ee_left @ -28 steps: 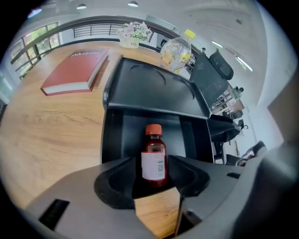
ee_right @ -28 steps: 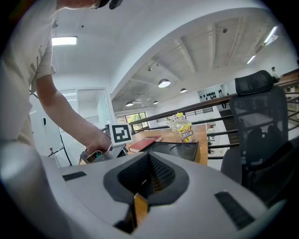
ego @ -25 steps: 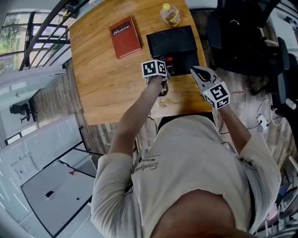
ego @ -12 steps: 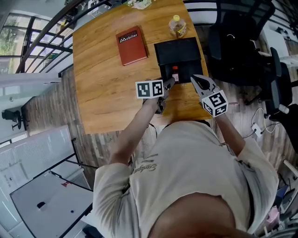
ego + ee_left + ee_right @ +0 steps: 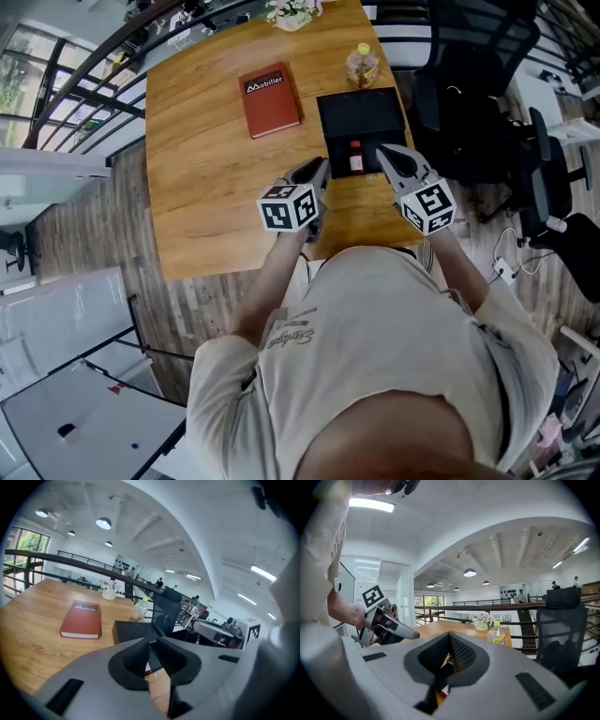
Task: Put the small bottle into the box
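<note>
Bottle rests inside black box (near red book).

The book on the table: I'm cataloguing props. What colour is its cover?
Red, with white lettering: the book, clearest in the head view.

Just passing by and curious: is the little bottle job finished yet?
It looks done: the small bottle lies inside the black box. Nothing is in hand. The left gripper, whose jaws have just been closing with nothing between them, and the right gripper are both shut and empty. No step visibly remains.
</note>
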The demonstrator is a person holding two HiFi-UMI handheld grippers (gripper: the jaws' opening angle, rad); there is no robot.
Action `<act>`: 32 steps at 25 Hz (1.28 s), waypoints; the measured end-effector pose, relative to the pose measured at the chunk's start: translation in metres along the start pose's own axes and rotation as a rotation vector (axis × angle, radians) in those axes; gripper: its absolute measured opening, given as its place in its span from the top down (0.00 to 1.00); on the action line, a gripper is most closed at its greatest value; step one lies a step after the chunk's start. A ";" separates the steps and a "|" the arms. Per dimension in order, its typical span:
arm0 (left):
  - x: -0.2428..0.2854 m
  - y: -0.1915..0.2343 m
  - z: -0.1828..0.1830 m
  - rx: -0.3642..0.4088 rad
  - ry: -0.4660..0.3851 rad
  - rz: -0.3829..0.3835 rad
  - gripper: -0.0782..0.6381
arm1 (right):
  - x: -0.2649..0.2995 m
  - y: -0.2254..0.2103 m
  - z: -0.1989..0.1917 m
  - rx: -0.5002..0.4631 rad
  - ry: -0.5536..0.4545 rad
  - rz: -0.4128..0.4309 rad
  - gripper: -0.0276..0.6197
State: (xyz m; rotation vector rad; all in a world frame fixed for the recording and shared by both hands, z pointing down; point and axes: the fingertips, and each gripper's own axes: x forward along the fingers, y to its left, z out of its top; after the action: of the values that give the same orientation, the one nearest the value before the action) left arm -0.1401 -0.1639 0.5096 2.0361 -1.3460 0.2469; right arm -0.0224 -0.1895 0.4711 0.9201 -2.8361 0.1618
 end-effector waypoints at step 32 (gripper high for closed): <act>-0.076 -0.011 0.070 0.209 -0.253 -0.047 0.83 | -0.027 0.061 0.106 -0.151 -0.132 -0.004 0.97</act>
State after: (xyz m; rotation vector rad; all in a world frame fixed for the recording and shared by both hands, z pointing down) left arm -0.1784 -0.1482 0.4140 2.3331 -1.4726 0.1153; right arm -0.0491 -0.1408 0.3591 0.9356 -2.9161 -0.1172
